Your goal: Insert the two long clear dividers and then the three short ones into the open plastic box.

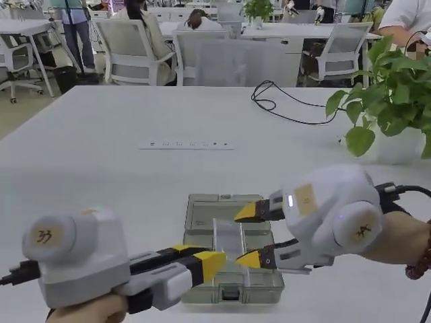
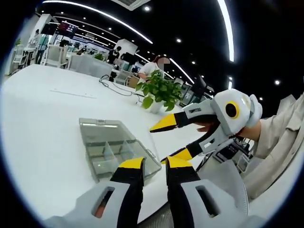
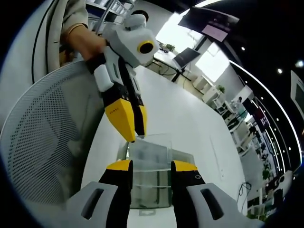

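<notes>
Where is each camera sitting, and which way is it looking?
Head view: on the person's head, looking forward and down at the plastic box; the left gripper, right gripper and a hand show.
Left gripper view: on the left gripper, looking along its fingers at the box and the right gripper.
Right gripper view: on the right gripper, looking along its fingers, clear divider between them, at the left gripper and a sleeve.
Shared: both gripper views show the box.

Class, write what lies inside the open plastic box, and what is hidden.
Inside the box, clear dividers form compartments that look empty; the right gripper holds another clear divider upright over its middle. The left gripper covers its near corner.
</notes>
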